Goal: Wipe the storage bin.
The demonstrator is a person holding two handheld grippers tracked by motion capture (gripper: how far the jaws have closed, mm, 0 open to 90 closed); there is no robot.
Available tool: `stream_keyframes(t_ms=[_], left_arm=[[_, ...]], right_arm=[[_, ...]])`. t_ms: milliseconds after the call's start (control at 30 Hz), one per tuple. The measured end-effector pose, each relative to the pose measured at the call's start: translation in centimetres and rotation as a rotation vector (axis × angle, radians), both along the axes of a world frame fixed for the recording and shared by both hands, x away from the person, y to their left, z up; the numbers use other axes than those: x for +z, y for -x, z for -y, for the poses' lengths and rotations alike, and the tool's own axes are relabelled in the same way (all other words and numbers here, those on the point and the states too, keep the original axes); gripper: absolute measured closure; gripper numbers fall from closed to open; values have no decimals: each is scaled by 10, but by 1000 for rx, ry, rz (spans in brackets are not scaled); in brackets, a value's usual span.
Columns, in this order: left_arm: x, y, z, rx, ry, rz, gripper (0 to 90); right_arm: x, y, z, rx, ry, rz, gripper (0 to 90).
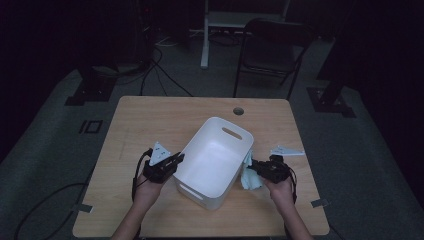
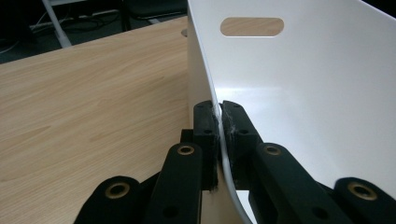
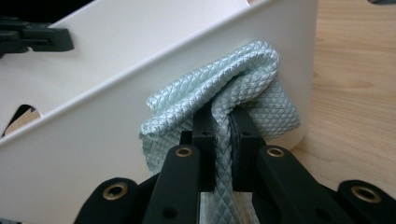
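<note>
A white bin [image 1: 212, 162] sits near the middle of the wooden table [image 1: 150, 120], tipped slightly. At its 9 o'clock the left gripper [image 1: 176, 159] has its jaws pinched tight on the bin's side wall. At its 3 o'clock the right gripper [image 1: 253, 164] clamps a pale green cloth [image 1: 248, 176] pressed against the bin's outer wall.

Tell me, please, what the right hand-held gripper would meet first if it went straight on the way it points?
Probably the white bin's outer wall. The right hand-held gripper is shut on a cloth that seems to lie against that wall, though the gap is hard to judge.
</note>
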State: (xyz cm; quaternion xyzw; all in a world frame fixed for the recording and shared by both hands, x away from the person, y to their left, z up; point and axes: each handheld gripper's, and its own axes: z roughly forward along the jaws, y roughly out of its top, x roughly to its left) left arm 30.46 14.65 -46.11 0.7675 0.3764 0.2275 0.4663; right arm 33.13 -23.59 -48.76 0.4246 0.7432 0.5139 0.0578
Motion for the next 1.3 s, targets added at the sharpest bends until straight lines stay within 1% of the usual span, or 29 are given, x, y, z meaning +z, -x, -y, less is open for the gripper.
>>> stream_keyframes(t_ms=[33,167,300,367,400,433,533,600,633,700,767,833,900,933,1000,1033,1067,1133,1200,1233,1267,1300], left_arm=[[0,0,0,0,-7,1,851],[0,0,1,9,-2,-2,850],[0,0,1,9,2,-3,849],[0,0,1,8,0,-2,849],[0,0,0,9,4,-2,849],[0,0,0,8,3,-2,847],[0,0,0,8,7,-1,848],[0,0,0,15,10,-4,847],[0,0,0,18,10,-4,848],[0,0,1,29,12,-7,847],[0,0,1,35,14,-7,848],[0,1,2,38,16,-7,847],[-1,1,2,38,27,-6,841],[-1,1,2,39,33,-6,839],[-1,1,3,35,30,-6,840],[-1,1,4,35,30,-6,840],[-1,1,4,35,31,-5,840],[-1,1,4,36,28,-5,840],[-1,1,4,30,25,-4,841],[-1,1,4,30,25,-4,841],[-1,1,4,26,21,-3,841],[-1,1,4,25,18,-2,842]], right_arm=[[-2,-1,0,-2,6,-4,833],[-9,-6,0,-16,31,-24,833],[-19,-13,1,-24,51,-60,833],[-25,-16,1,-28,70,-73,833],[-28,-19,1,-29,80,-80,833],[-32,-21,1,-35,82,-93,833],[-48,-27,-1,-47,111,-133,833],[-56,-30,-1,-61,109,-163,833],[-58,-31,-1,-61,109,-165,833],[-58,-30,-2,-69,114,-167,833],[-54,-28,-3,-64,116,-165,833],[-47,-24,-2,-51,103,-145,833],[-36,-17,-2,-44,76,-117,833],[-30,-13,-1,-41,48,-108,833],[-15,-1,0,-19,-2,-60,833],[-10,3,0,-11,-15,-43,832],[-3,8,1,-1,-29,-17,832],[7,14,-1,17,-44,23,830],[10,16,-3,19,-28,40,829],[10,16,-3,19,-28,40,829],[9,16,-3,14,-30,40,829],[4,13,-4,15,-27,33,829]])
